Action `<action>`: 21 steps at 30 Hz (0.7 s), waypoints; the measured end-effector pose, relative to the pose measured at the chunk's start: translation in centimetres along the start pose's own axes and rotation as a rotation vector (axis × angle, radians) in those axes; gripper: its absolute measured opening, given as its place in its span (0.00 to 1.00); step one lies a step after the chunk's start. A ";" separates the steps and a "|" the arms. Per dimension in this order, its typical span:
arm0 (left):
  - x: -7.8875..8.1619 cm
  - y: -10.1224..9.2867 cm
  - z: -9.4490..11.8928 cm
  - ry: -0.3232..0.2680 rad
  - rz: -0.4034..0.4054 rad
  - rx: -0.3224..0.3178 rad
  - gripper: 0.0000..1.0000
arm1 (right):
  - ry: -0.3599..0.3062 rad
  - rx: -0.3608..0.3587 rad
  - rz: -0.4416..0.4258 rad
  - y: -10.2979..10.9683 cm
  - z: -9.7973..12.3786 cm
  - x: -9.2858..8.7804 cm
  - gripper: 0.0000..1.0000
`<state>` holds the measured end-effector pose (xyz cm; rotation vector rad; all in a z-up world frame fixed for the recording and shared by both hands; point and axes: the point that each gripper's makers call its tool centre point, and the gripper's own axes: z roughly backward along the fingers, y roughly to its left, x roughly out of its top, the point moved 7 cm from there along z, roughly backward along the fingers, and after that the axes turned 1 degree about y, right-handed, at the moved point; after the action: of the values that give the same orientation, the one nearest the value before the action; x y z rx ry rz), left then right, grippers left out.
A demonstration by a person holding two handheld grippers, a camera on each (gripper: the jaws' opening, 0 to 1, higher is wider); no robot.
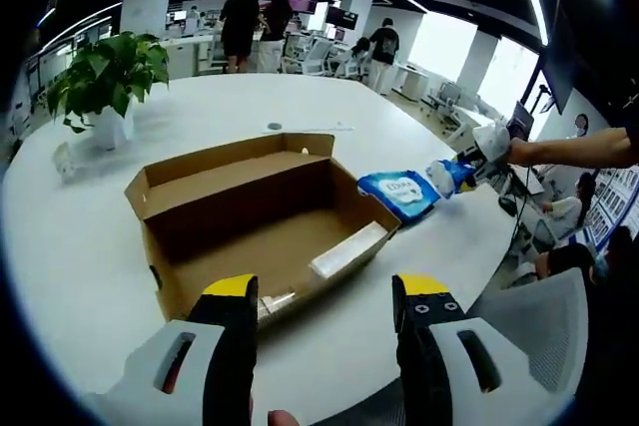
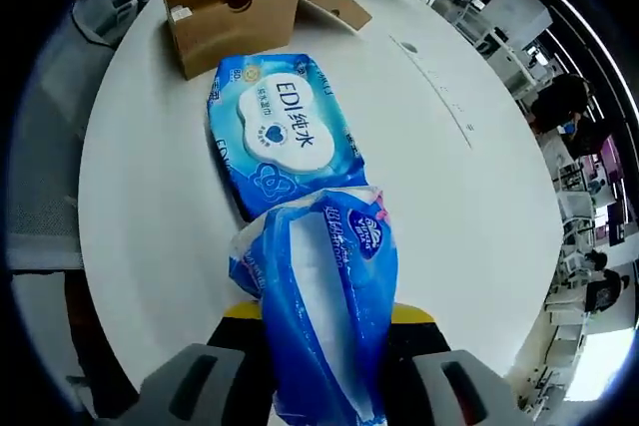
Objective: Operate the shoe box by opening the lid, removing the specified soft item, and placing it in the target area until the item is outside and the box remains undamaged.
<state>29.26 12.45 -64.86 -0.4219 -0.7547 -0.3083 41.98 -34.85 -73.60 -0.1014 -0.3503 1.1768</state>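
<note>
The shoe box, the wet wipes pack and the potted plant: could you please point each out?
shoe box (image 1: 235,209), left gripper view, inner back wall.
wet wipes pack (image 2: 283,132), right gripper view, white label.
potted plant (image 1: 105,72), left gripper view, leaves.

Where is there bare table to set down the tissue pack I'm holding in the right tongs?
Bare table lies beyond the wipes pack, on its side away from the shoe box, and toward the potted plant. It is crowded where the wipes pack lies next to the box. The right tongs grip the tissue pack.
</note>
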 end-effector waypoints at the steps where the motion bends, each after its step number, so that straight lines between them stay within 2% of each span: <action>1: 0.0 0.0 0.0 0.000 0.001 0.001 0.56 | 0.002 0.001 0.004 -0.1 -0.1 0.0 0.38; 12: -0.8 0.2 0.1 0.016 0.015 0.013 0.55 | 0.029 0.015 0.037 -1.3 -1.7 -0.9 0.40; 21: -1.1 -0.2 -0.2 0.029 0.021 0.010 0.55 | 0.038 0.020 0.082 -1.5 -2.5 -0.4 0.42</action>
<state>28.53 12.36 -65.76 -0.4146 -0.7226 -0.2900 44.02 -35.59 -75.68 -0.1215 -0.3034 1.2581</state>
